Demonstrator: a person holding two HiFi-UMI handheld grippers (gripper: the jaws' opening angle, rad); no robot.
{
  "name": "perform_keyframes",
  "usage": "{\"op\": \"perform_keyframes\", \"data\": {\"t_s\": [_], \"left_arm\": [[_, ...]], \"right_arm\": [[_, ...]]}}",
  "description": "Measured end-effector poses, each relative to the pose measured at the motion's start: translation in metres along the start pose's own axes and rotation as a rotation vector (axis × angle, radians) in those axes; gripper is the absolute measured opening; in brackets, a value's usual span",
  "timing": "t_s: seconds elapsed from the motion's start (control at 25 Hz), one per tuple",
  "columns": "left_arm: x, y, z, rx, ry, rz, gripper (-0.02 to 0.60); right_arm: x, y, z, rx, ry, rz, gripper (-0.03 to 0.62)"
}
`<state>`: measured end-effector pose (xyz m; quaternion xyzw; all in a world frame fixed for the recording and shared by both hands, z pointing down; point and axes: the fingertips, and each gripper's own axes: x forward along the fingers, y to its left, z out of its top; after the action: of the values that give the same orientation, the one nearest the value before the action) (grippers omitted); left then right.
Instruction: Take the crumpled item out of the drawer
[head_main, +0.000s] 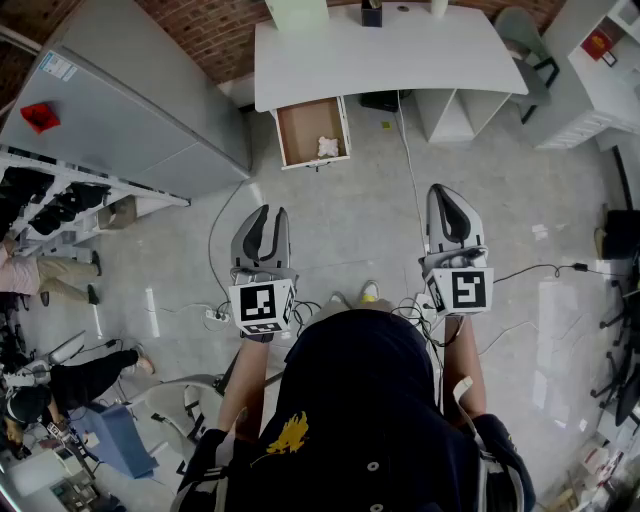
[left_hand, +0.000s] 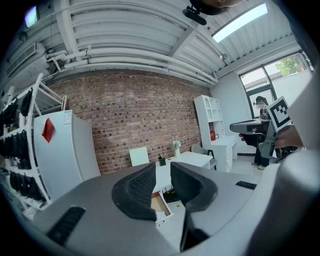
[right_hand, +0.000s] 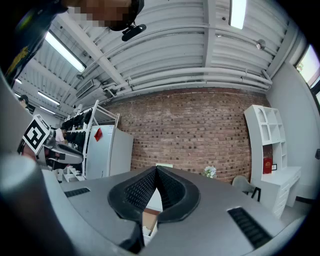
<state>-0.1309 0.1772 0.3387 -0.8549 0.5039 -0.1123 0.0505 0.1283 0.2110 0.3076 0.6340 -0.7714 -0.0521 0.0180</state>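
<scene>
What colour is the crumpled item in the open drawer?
The crumpled item is white; the head view shows it best.

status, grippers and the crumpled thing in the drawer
Left gripper open, empty; right gripper shut, empty. Crumpled white item lying in open drawer, both grippers well short of it. Cable on floor between.

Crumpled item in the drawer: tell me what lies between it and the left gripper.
Head view: only bare floor and the drawer's front wall.
</scene>
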Motion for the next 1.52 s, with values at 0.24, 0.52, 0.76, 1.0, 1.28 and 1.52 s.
{"op": "perform_keyframes", "data": {"t_s": [0.24,0.52,0.76,1.0,1.28,1.52], "left_arm": [[-0.029,0.002,0.001,-0.012,-0.008,0.018,0.106],[-0.038,0.023,-0.008,-0.038,-0.011,0.039,0.106],[-0.025,0.019,-0.005,0.003,-0.021,0.028,0.283],[-0.001,0.011,0.0,0.025,0.002,0.021,0.324],[0.021,0.002,0.002,0.022,0.019,0.032,0.324],[0.054,0.029,-0.013,0.001,0.042,0.046,0.324]], "right_arm": [[-0.011,0.012,0.012,0.013,0.001,0.004,0.028],[-0.007,0.031,0.012,-0.04,0.031,0.029,0.028],[-0.002,0.025,0.012,-0.03,0.026,0.021,0.028],[0.01,0.004,0.012,0.015,0.004,0.011,0.028],[0.031,-0.012,-0.006,0.026,0.025,0.047,0.028],[0.083,-0.007,-0.011,0.017,0.046,0.08,0.028]]}}
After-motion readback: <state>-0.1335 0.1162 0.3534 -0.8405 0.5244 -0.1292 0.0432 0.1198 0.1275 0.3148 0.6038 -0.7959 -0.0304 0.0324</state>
